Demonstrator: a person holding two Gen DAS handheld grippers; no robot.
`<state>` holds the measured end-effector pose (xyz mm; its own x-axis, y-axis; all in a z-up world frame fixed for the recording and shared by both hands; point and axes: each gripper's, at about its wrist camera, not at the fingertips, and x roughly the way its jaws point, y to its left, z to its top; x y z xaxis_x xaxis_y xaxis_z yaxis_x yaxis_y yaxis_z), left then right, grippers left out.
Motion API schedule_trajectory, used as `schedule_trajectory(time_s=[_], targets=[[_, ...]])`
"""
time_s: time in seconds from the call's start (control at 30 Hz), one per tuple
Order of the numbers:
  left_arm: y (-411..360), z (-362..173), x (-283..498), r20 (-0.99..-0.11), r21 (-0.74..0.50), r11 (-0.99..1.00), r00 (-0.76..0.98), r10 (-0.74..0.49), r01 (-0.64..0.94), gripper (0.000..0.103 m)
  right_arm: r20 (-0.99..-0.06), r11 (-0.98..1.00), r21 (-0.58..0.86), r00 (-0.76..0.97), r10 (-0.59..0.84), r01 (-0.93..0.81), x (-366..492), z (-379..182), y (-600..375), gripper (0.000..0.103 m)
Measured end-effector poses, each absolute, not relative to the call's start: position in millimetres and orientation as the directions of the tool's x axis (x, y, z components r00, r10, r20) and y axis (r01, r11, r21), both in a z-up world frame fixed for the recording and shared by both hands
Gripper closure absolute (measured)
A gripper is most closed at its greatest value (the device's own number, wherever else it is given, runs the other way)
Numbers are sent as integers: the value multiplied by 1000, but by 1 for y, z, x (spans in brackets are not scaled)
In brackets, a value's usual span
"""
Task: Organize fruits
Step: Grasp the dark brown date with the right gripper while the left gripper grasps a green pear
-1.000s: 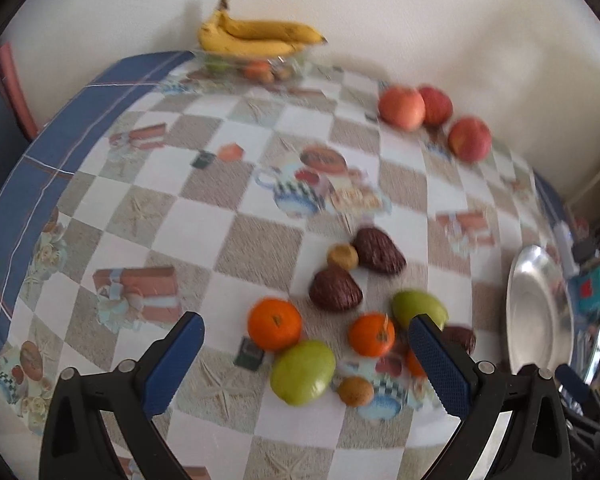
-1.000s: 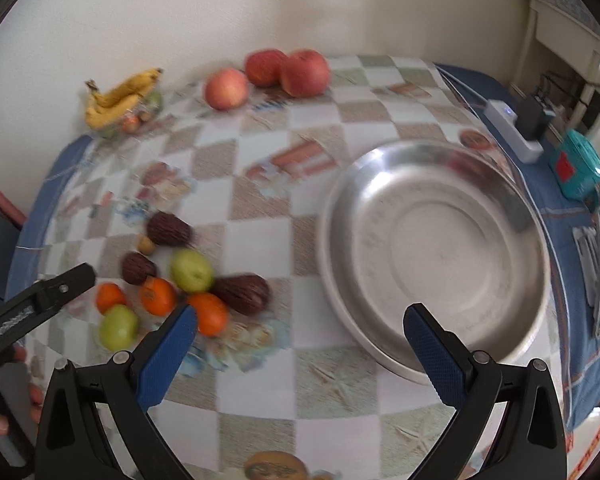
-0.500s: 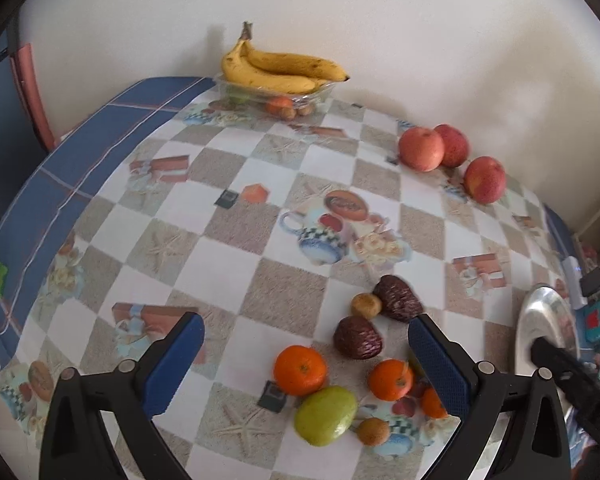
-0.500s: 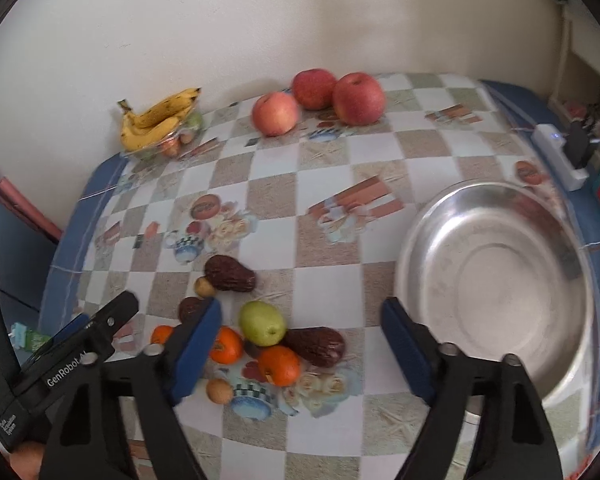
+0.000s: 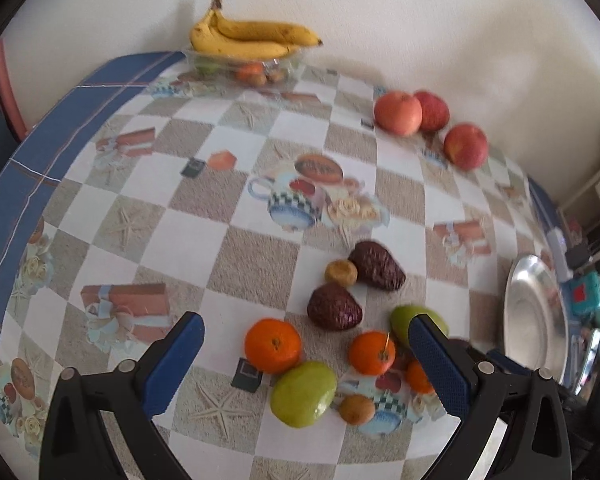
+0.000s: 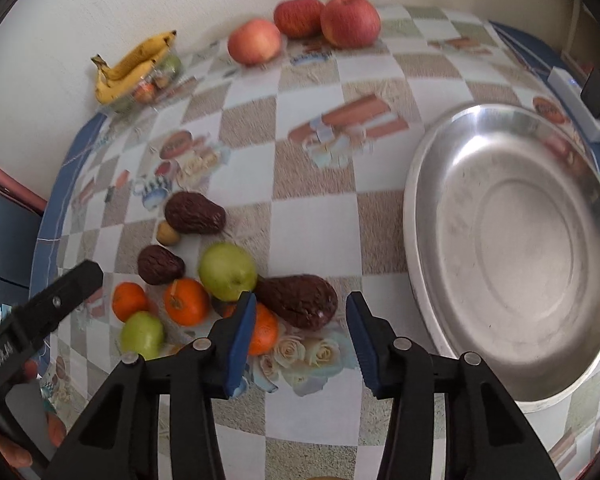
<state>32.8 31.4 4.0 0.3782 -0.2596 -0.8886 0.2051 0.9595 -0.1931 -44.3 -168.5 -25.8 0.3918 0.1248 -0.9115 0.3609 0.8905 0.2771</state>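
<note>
Avocado [image 6: 300,301]: dark, lies at the near right edge of the fruit cluster, touching an orange [image 6: 263,328] and green apple [image 6: 228,266]. Steel bowl [image 6: 420,264]: empty, right of it. Right gripper [image 6: 300,324]: jaws half-narrowed, empty, bracketing the avocado; step judged approach-to-grasp; next, lower and close. Left gripper [image 5: 306,350]: wide, empty, above the cluster.

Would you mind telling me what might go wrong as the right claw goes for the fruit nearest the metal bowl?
The right claw is open, aimed at the dark avocado. An orange sits tight against that avocado, so the left finger may nudge or pinch it instead.

The green apple also crowds the avocado; round fruit bumped here could roll across the tablecloth.

The left claw hovers open over the same cluster, so the two tools might collide.
</note>
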Motion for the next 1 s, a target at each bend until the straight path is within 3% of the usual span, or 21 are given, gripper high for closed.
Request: schedule_trajectory(time_s=[0.3,0.47,0.7,1.0], targets=[[32,-24,34,-935,-230,959,236,-264,163,2,-903,854,349,384,195,385,-44,-40,-174,60],[36,-32,33,-944,-249,960,190,-270,131,14,-896,834,369,394,204,410,-43,-44,-178,60],[46,-48,34,-948,-295,955,114,-297,36,17,-891,815,390,401,215,429,-43,-48,-182,60],[48,-51,32,-947,-309,951,81,-310,20,44,-886,806,399,409,217,437,-46,-48,-185,64]])
